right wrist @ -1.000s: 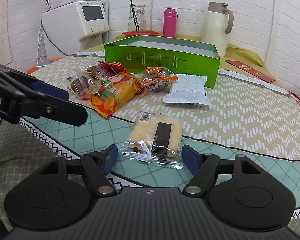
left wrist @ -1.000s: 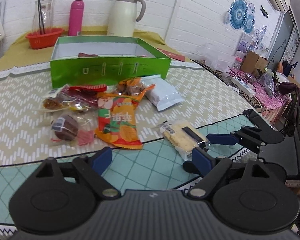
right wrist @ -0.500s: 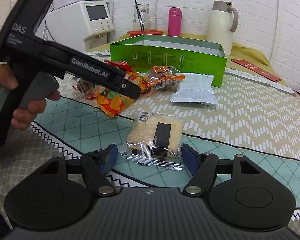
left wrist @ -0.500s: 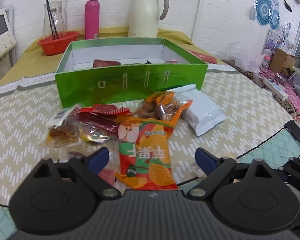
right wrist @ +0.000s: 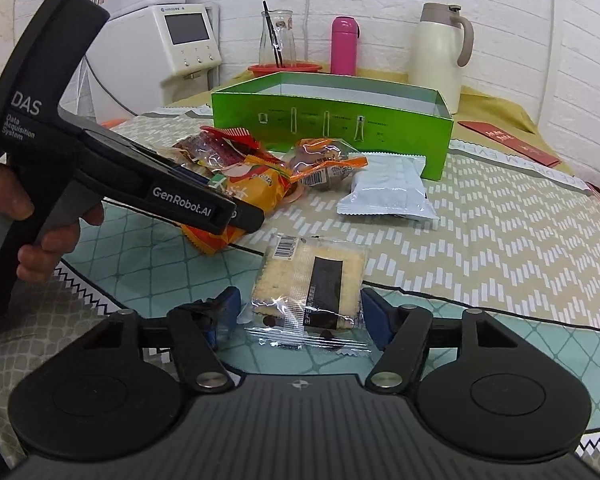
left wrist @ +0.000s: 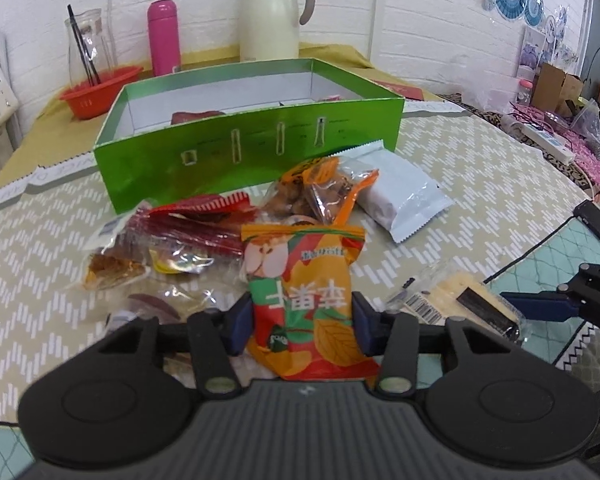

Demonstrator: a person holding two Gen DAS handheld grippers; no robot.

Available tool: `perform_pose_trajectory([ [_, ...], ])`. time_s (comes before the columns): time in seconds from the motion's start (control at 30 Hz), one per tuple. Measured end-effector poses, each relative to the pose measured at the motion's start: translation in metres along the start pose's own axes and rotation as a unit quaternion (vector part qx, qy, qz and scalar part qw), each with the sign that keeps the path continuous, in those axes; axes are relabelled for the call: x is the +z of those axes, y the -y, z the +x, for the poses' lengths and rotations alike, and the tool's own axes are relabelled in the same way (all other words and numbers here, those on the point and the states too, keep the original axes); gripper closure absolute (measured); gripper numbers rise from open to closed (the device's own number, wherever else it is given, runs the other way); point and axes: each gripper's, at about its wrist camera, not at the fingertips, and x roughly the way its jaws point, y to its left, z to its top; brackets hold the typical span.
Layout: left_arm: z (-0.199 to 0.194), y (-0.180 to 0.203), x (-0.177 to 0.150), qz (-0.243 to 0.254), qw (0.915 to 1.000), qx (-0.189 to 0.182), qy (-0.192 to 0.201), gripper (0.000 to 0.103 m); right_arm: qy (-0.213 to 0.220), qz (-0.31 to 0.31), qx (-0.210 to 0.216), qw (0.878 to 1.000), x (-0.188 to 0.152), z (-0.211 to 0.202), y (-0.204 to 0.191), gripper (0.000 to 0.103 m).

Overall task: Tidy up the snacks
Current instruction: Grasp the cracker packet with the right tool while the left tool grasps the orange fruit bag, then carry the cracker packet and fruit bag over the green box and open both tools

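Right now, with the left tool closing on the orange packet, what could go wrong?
1. The left tool is closing on the orange packet by its lower part; the slick bag may slip.
2. The packet overlaps the red-wrapped snacks, which might drag.
3. The cracker pack lies close by and could be knocked.

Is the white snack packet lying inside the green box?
No, the white snack packet lies on the tablecloth in front of the green box, outside its front wall.

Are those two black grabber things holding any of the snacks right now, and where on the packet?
The left hand-held gripper is closing on the orange snack packet, pads at its lower side edges. The right hand-held gripper straddles the cracker packet, open, gripping nothing.
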Motion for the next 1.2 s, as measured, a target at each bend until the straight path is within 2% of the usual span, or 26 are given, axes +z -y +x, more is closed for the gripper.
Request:
perform_pose_trajectory([
  [0.03, -0.002, -0.001, -0.001, -0.005, 1.0000, -0.007, 0.000, 0.056, 0.001, -0.002, 0.001, 1.000, 0.000, 0.000, 0.000, 0.001],
  [0.07, -0.005, -0.002, -0.002, -0.008, 0.9999, -0.014, 0.001, 0.056, 0.002, -0.004, 0.000, 1.000, 0.001, -0.001, 0.000, 0.008],
  [0.2, -0.023, -0.003, -0.002, -0.018, 0.9992, -0.029, 0.019, 0.056, 0.016, -0.020, -0.002, 1.000, 0.005, -0.013, -0.005, 0.008],
  [0.33, -0.047, -0.008, 0.012, -0.027, 0.9975, -0.046, 0.048, 0.056, 0.049, -0.031, -0.006, 0.998, 0.019, -0.025, -0.005, 0.008],
  [0.47, -0.067, -0.018, 0.037, -0.033, 0.9949, -0.032, 0.090, 0.056, 0.090, -0.031, -0.017, 0.995, 0.045, -0.032, 0.003, 0.008],
  [0.6, -0.071, -0.031, 0.064, -0.048, 0.9925, -0.012, 0.112, 0.057, 0.126, -0.027, -0.020, 0.992, 0.076, -0.029, 0.011, 0.008],
  [0.83, -0.050, -0.059, 0.107, -0.069, 0.9893, 0.026, 0.126, 0.057, 0.149, -0.016, -0.036, 0.988, 0.121, 0.008, 0.028, 0.007],
  [0.97, -0.025, -0.077, 0.124, -0.071, 0.9893, 0.050, 0.117, 0.057, 0.137, 0.004, -0.049, 0.989, 0.136, 0.040, 0.044, 0.007],
  [1.2, 0.015, -0.100, 0.141, -0.068, 0.9923, 0.064, 0.081, 0.056, 0.105, 0.044, -0.064, 0.991, 0.156, 0.088, 0.079, 0.007],
])
